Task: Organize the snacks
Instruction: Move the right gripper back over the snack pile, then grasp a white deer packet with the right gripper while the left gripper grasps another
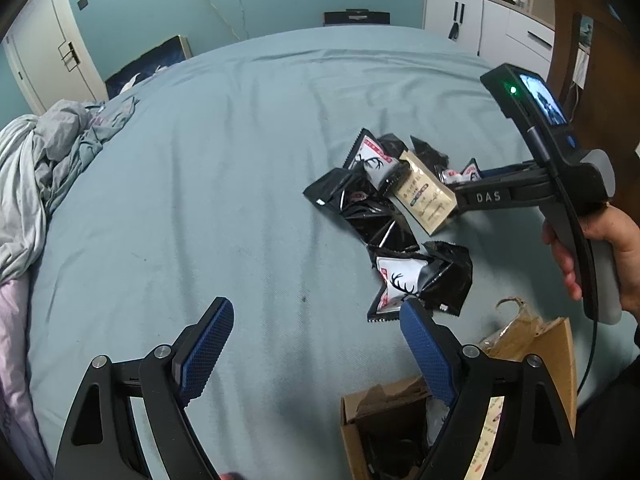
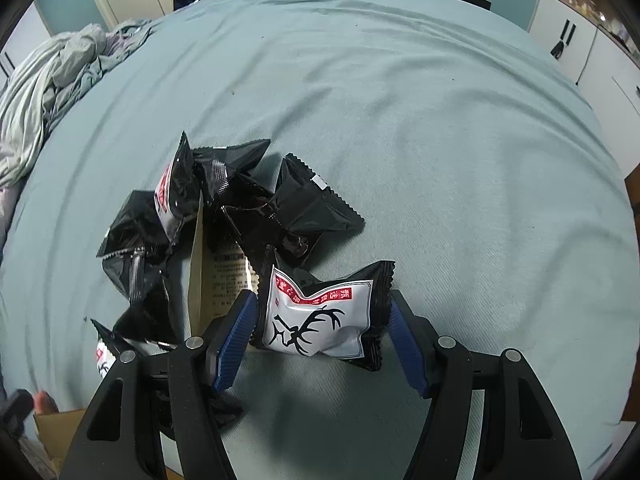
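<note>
Several black snack packets, some with a white face and a black antler mark, lie in a pile point(image 1: 372, 208) on the blue-green bed, with a tan sachet point(image 1: 426, 196) among them. My left gripper point(image 1: 316, 340) is open and empty above the sheet, its right finger over an open cardboard box point(image 1: 360, 420). My right gripper point(image 2: 324, 320) has its blue pads on both sides of a white antler packet point(image 2: 320, 316), touching its edges; the packet rests on the sheet. The right gripper also shows in the left wrist view point(image 1: 452, 178), reaching into the pile.
A crumpled grey duvet point(image 1: 44, 152) lies at the bed's left edge. White cabinets point(image 1: 492, 24) and a wooden chair back point(image 1: 576, 20) stand at the far right. A brown paper bag point(image 1: 528, 336) sits beside the box. Bare sheet point(image 1: 200, 184) spreads left of the pile.
</note>
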Available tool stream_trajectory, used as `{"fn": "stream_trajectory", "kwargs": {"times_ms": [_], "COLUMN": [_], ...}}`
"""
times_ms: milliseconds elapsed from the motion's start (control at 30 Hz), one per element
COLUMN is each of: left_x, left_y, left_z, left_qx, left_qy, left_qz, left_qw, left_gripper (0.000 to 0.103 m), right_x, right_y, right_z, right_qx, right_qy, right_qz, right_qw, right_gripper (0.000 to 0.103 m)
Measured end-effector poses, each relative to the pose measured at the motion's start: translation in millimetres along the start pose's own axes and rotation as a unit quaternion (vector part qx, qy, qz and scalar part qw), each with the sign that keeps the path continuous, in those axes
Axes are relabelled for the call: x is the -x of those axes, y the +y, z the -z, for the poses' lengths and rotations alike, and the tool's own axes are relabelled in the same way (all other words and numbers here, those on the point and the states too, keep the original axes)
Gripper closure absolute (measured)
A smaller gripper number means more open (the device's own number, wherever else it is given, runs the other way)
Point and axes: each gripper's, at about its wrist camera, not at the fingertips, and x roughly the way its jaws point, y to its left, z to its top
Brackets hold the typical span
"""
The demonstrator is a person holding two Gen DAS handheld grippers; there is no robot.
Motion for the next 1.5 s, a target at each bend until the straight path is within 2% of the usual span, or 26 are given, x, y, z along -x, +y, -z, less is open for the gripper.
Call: {"fn": "stream_trajectory", "kwargs": {"times_ms": [167, 367, 600, 700, 767, 867, 933, 1067, 1133, 1167, 1233, 1267, 1367, 1500], "left_x": [-1, -6, -25, -40, -50, -59, -64, -77, -86, -89, -95, -98, -100, -87], "left_y": [1, 8, 12, 10, 11, 9, 4, -12, -22, -25, -27, -27, -25, -14], "left_z": [1, 1, -3, -6, -9, -15, -21, -32, -33, -32, -32, -31, -28, -21], "left_qx": [0.000, 0.012, 0.042, 0.055, 0.083, 0.105, 0.099, 0.067, 0.042, 0.037, 0.046, 0.049, 0.058, 0.073], "left_qy": [0.003, 0.008, 0.041, 0.074, 0.095, 0.106, 0.106, 0.111, 0.120, 0.123, 0.131, 0.137, 0.129, 0.113], "left_qz": [-0.001, 0.007, 0.074, 0.112, 0.146, 0.168, 0.174, 0.145, 0.123, 0.125, 0.147, 0.150, 0.161, 0.162], "left_qw": [1.0000, 0.9999, 0.9955, 0.9894, 0.9812, 0.9744, 0.9740, 0.9808, 0.9842, 0.9839, 0.9794, 0.9780, 0.9768, 0.9775], "left_gripper": [0.017, 0.017, 0.017, 0.017, 0.017, 0.017, 0.017, 0.018, 0.023, 0.028, 0.048, 0.070, 0.073, 0.078], "right_x": [7, 34, 79, 102, 119, 143, 159, 194, 204, 209, 216, 217, 213, 205], "right_y": [2, -3, -3, -4, -4, -8, -13, -19, -18, -16, -13, -9, 5, 14], "right_z": [5, 9, 25, 41, 54, 72, 89, 136, 156, 167, 179, 182, 179, 173], "right_qx": [-0.005, -0.023, -0.048, -0.054, -0.049, -0.059, -0.068, -0.079, -0.083, -0.089, -0.092, -0.090, -0.065, -0.045], "right_qy": [-0.010, -0.038, -0.047, -0.043, -0.052, -0.070, -0.082, -0.116, -0.122, -0.123, -0.124, -0.122, -0.114, -0.104], "right_qz": [-0.004, -0.014, -0.030, -0.052, -0.050, -0.053, -0.057, -0.042, -0.032, -0.039, -0.055, -0.059, -0.039, -0.032], "right_qw": [1.000, 0.999, 0.997, 0.996, 0.996, 0.994, 0.993, 0.989, 0.989, 0.988, 0.986, 0.987, 0.991, 0.993], "right_gripper": [0.048, 0.050, 0.050, 0.050, 0.050, 0.050, 0.050, 0.050, 0.049, 0.049, 0.049, 0.049, 0.049, 0.049]}}
